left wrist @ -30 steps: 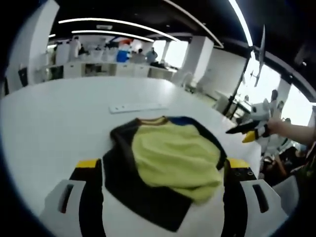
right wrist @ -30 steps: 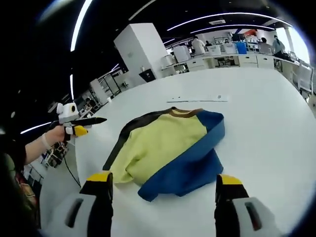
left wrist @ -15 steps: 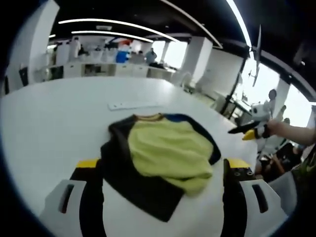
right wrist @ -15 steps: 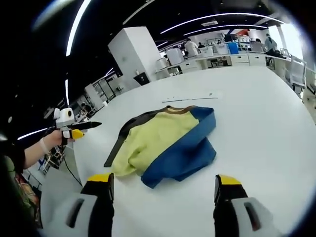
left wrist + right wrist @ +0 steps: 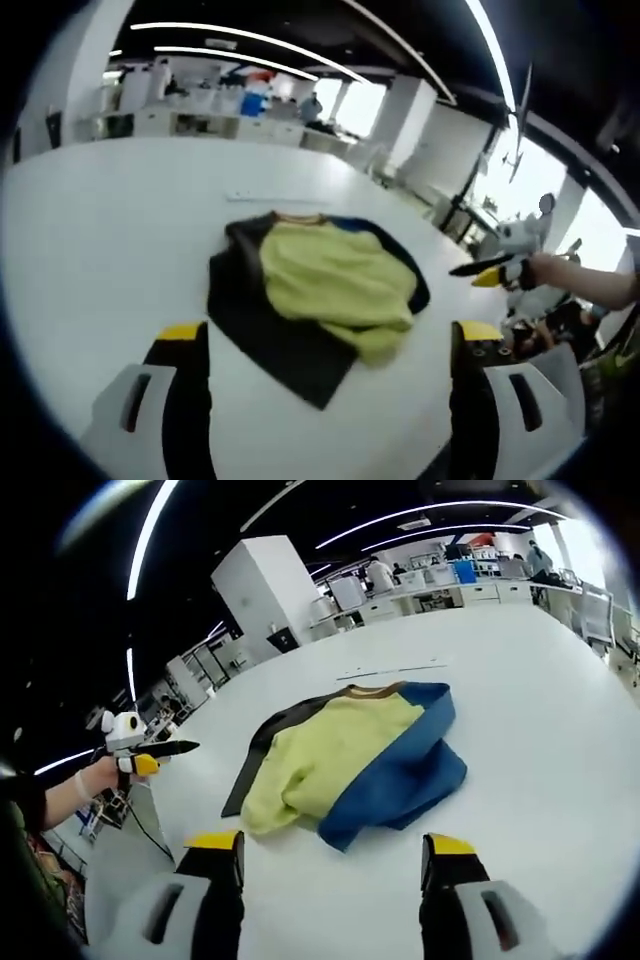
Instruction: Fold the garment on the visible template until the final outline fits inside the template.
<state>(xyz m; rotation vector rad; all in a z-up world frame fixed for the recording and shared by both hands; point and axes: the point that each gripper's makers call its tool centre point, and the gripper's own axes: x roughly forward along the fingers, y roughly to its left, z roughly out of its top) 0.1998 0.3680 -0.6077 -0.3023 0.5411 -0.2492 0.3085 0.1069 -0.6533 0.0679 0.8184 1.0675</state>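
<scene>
Both grippers — left [image 5: 325, 345], right [image 5: 328, 855] — jaws apart, empty | garment [image 5: 355, 760] folded on white table [image 5: 540, 690]

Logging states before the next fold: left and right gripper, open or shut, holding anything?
Left gripper: open, holding nothing, short of the garment.
Right gripper: open, holding nothing, also short of it.

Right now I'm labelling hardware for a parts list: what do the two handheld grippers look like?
Both match. The left gripper has two black jaws with yellow tips on white moulded housings with dark slots, as does the right gripper. Seen from outside, each has a white body, black jaws and a yellow patch.
</scene>
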